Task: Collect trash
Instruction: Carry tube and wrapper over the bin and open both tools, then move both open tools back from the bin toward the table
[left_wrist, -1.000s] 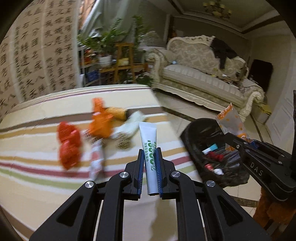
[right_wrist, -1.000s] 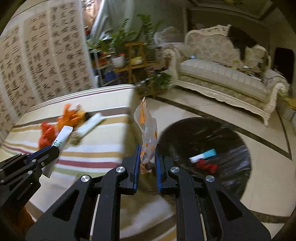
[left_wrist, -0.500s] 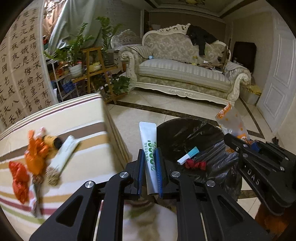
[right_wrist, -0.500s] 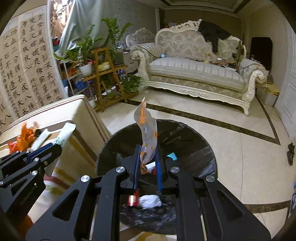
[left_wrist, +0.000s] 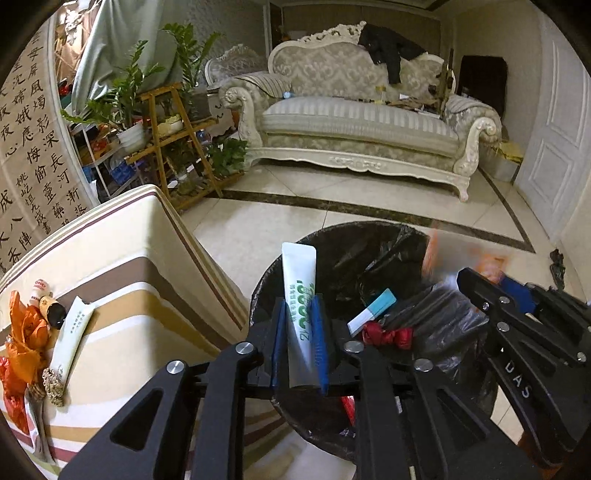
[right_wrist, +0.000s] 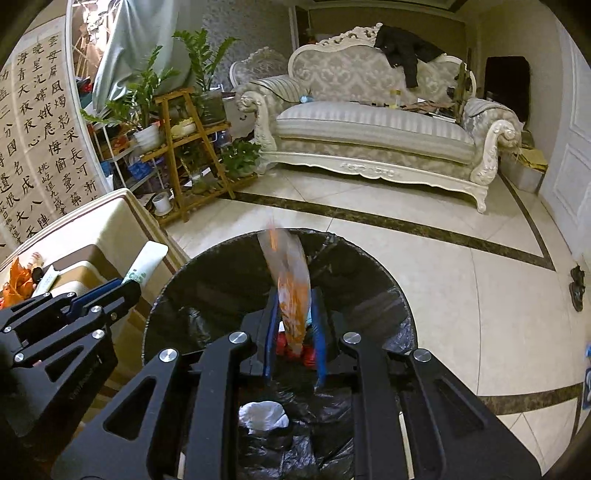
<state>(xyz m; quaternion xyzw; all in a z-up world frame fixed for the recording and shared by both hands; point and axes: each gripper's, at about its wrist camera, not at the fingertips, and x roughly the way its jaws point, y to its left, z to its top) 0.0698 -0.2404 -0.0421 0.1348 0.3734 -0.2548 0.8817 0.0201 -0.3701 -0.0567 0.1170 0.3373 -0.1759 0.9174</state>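
My left gripper (left_wrist: 300, 332) hangs over the black-lined trash bin (left_wrist: 264, 284). A white tube with green print (left_wrist: 298, 280) stands upright between its blue pads; the jaws are opening, but the pads still touch the tube. My right gripper (right_wrist: 295, 325) is over the same bin (right_wrist: 166, 291), also opening. A clear orange-printed wrapper (right_wrist: 290, 273) is blurred and slipping loose between its pads. Each gripper shows in the other's view: the right gripper (left_wrist: 466, 277) and the left gripper (right_wrist: 127, 286). A blue-white packet (left_wrist: 372, 311), a red wrapper (left_wrist: 388, 336) and a white tissue (right_wrist: 263, 415) lie in the bin.
A table with a striped cloth (left_wrist: 122, 258) stands left of the bin, holding an orange wrapper (left_wrist: 26, 332), a white tube (left_wrist: 72, 339) and a small bottle (left_wrist: 47, 305). Beyond lie tiled floor (right_wrist: 461, 280), a wooden plant stand (left_wrist: 173, 140) and a sofa (left_wrist: 354, 122).
Both grippers swung right from above the table to above the bin. The right jaws have parted and the wrapper, held still before, now blurs downward. The tube sits as before.
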